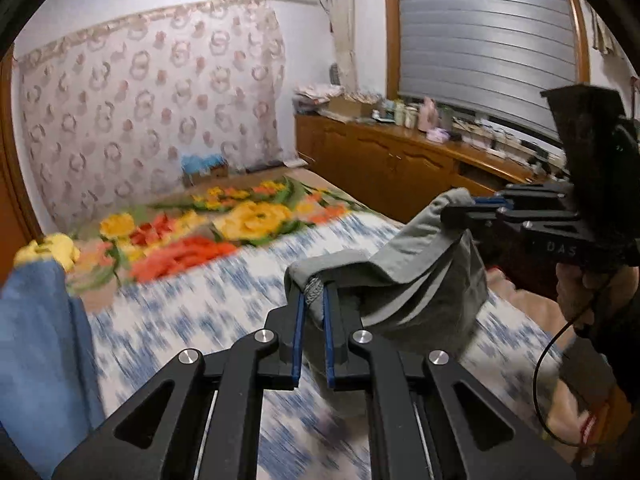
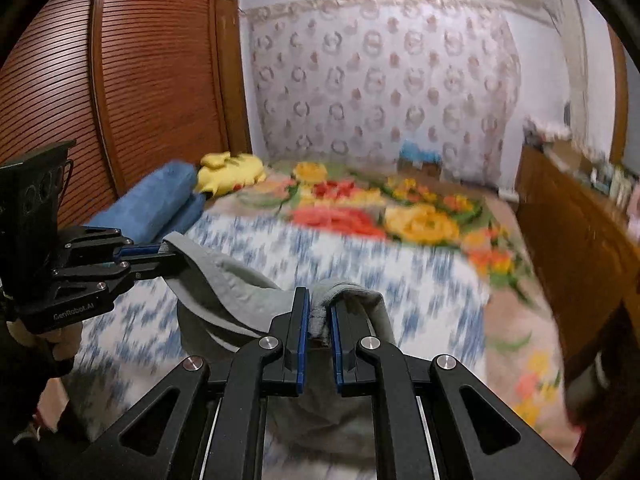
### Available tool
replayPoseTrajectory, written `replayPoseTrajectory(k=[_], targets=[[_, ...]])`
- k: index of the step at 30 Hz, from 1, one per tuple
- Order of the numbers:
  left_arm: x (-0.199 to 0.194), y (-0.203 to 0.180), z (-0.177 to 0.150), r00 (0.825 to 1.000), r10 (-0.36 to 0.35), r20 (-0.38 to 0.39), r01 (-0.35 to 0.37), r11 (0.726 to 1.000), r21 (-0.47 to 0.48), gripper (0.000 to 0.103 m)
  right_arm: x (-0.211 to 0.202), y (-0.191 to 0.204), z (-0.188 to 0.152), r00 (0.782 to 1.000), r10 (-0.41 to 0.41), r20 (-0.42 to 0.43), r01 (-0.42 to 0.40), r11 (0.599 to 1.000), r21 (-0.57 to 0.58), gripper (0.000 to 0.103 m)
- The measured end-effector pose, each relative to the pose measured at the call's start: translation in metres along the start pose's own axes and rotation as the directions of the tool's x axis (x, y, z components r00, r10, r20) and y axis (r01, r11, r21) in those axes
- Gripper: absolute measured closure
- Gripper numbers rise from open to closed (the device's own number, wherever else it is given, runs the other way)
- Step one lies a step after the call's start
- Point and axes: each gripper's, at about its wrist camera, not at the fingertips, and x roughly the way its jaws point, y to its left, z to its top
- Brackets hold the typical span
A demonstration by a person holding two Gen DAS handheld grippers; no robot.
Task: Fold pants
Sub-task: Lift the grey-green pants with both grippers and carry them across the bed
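Note:
Grey pants [image 1: 404, 276] hang in the air between my two grippers, above a bed with a blue-and-white sheet [image 1: 208, 304]. My left gripper [image 1: 314, 294] is shut on one corner of the pants' edge. My right gripper [image 1: 460, 210] comes in from the right in the left wrist view, shut on the other corner. In the right wrist view the pants [image 2: 224, 292] sag between the right gripper [image 2: 319, 306], shut on bunched grey cloth, and the left gripper [image 2: 172, 250] at the left. The lower part of the pants drops out of sight behind the gripper bodies.
A flowered blanket [image 2: 404, 216] lies across the far half of the bed. A rolled blue towel [image 2: 156, 200] and a yellow cushion [image 2: 232, 172] sit at its far left. A wooden cabinet [image 1: 400, 156] with clutter runs along the right side. A slatted wooden wardrobe [image 2: 120, 80] stands at the left.

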Motion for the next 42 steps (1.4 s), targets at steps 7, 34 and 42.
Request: replayPoseTrajectory(k=[7,34,42], targets=[[0.017,0.049,0.051,0.993,0.100,0.065,-0.101,0.995,0.005,0.094,0.040,-0.012,0.070,0.996,0.005,0.092,-0.005,1.000,-0.001,0.093],[-0.074,0.026,-0.032,0.979,0.206,0.009,-0.206,0.977,0.059,0.094,0.039,0.048,0.013,0.991,0.131,-0.001,-0.131,0.991,0.032,0.093],[-0.107,0.030,-0.048,0.976,0.212,0.046,-0.213,0.977,0.004,0.094,0.006,0.055,0.007,0.988,0.157,-0.007,-0.157,0.987,0.026,0.093]])
